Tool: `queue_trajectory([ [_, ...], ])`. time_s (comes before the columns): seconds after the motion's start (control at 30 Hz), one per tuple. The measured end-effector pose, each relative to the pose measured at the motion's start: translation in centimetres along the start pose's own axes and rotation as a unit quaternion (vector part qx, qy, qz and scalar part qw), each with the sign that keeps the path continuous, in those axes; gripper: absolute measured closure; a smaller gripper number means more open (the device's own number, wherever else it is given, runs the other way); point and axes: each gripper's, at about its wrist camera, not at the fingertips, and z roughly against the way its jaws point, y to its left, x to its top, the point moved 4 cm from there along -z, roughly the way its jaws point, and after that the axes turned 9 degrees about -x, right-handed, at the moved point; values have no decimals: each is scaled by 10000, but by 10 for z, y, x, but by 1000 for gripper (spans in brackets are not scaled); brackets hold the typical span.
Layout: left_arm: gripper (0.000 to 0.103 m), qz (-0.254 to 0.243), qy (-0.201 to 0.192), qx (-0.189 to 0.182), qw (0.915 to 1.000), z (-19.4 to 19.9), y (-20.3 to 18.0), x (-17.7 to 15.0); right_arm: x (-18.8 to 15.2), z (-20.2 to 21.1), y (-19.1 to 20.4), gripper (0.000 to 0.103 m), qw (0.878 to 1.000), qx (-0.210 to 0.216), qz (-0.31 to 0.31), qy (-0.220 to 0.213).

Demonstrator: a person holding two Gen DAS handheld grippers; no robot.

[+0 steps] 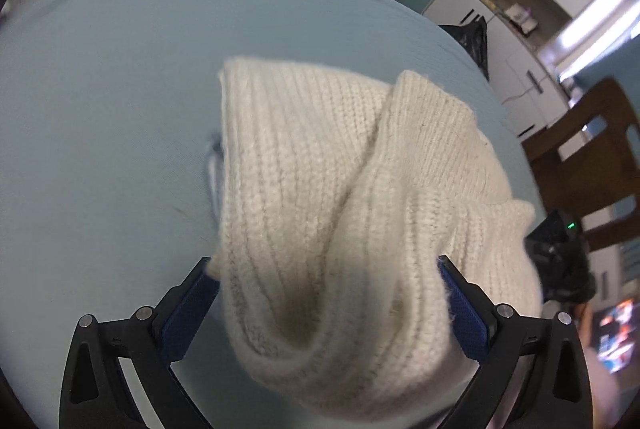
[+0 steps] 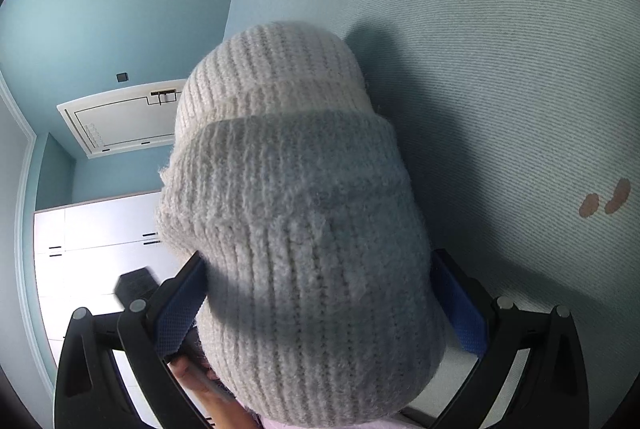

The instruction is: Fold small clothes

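— Between the left gripper (image 1: 328, 271) fingers: what is found?

— A cream knit hat (image 1: 340, 197), bunched. Both blue pads (image 1: 188, 313) bear on its sides; the tool pinches the hat. Its far corners stand clear above the blue cloth (image 1: 112, 101).

— And the right gripper (image 2: 318, 269)?

— It likewise clamps the hat (image 2: 304, 229), pads against both flanks. The cuff edge crosses mid-view, the crown beyond it.

— Open room?

— Bare cloth lies left of the hat in the left view and right of it in the right view, where two brownish spots (image 2: 606, 199) mark it. A wooden chair (image 1: 592, 165) and white cabinets (image 1: 516, 69) stand past the cloth's right edge.
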Motion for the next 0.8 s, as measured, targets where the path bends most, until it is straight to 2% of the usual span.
queue_trajectory([
  [0.1,0,478,132,-561,9972,-10,14,0,5,-5,-6,0,9999,146,-42,43],
  [0.27,0,1267,218,-1418,9815,-35,31,-11,15,-13,-13,0,9989,423,-88,165],
  [0.37,0,1412,226,-1496,9784,-48,31,-13,19,-15,-14,0,9985,511,-45,198],
  [0.47,0,1339,342,-1370,9809,-54,25,-8,23,-17,-17,0,9977,602,-71,310],
  [0.57,0,1207,396,-1361,9825,-56,18,-4,25,-16,-15,1,9981,505,-16,347],
  [0.7,0,1082,267,-1545,9817,-52,9,-1,21,-8,11,1,9971,94,757,77],
  [0.8,0,1069,154,-1691,9797,-49,2,5,19,-1,39,1,9892,-282,1436,-117],
])
